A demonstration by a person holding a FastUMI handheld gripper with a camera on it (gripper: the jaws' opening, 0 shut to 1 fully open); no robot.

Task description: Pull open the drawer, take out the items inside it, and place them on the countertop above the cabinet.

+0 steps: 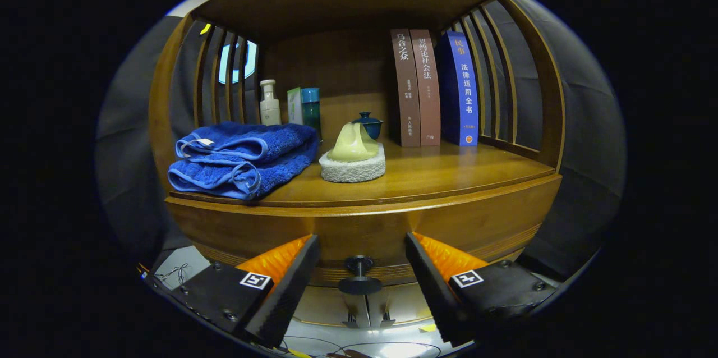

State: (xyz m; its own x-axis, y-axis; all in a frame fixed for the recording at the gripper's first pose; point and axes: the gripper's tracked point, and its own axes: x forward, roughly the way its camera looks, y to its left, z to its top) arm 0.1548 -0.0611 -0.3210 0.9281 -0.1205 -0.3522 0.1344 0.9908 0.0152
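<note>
Between the fingers: the drawer knob (359,275) sits centred, apart from both fingers.
Gripper (359,285): jaws spread wide, gripping nothing.
Drawer (359,229): front appears flush with the cabinet; closed, as far as the view shows.
Drawer contents: hidden behind the front.
Countertop (449,170): carries a folded blue towel (244,159), a scrubbing sponge (352,163) and a lidded cup (368,124), with books (435,88) and bottles (270,103) at the back.
Progress: ambiguous. Fits a drawer yet to be emptied, or one emptied and shut again.
</note>
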